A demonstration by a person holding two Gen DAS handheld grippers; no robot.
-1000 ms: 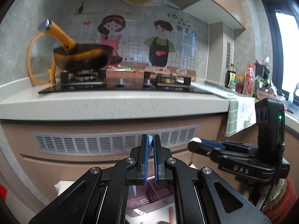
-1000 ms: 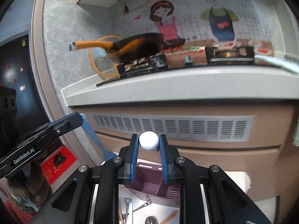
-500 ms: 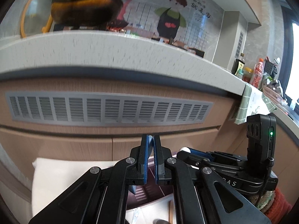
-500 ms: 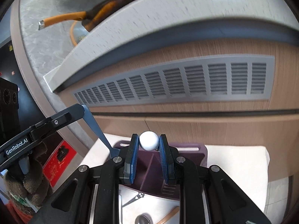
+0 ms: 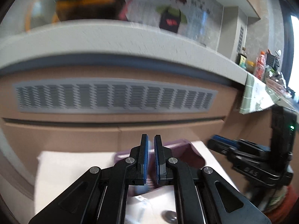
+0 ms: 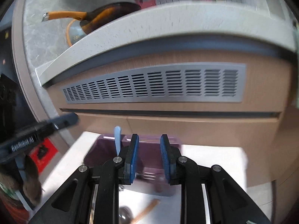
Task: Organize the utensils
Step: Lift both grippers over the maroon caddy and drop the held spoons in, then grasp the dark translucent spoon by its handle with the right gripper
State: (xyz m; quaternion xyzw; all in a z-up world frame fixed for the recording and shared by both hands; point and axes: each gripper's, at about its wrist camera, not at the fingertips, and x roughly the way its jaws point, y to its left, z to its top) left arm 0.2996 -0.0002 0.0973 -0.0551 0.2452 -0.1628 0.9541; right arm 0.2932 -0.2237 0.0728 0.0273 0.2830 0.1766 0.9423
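Observation:
A purple utensil caddy (image 6: 104,149) stands on a white table (image 6: 214,160) in front of the kitchen cabinet; it also shows in the left wrist view (image 5: 192,155). A light blue utensil handle (image 6: 117,140) stands upright in its left compartment. My right gripper (image 6: 149,156) is open and empty just above the caddy. My left gripper (image 5: 151,158) has its jaws slightly apart with nothing between them, over the caddy's near edge. A wooden-handled utensil (image 6: 147,211) and a metal spoon bowl (image 5: 169,215) lie on the table below the grippers.
The cabinet front with a grey vent grille (image 6: 155,85) rises right behind the table. The countertop (image 5: 112,39) above holds a wok with an orange handle (image 6: 104,15). Each gripper shows in the other's view, the right (image 5: 248,160) and the left (image 6: 37,132).
Both grippers came down toward the caddy. The right one opened and its white-ended utensil is gone from the jaws. The left one let go of the light blue utensil, now standing in the caddy.

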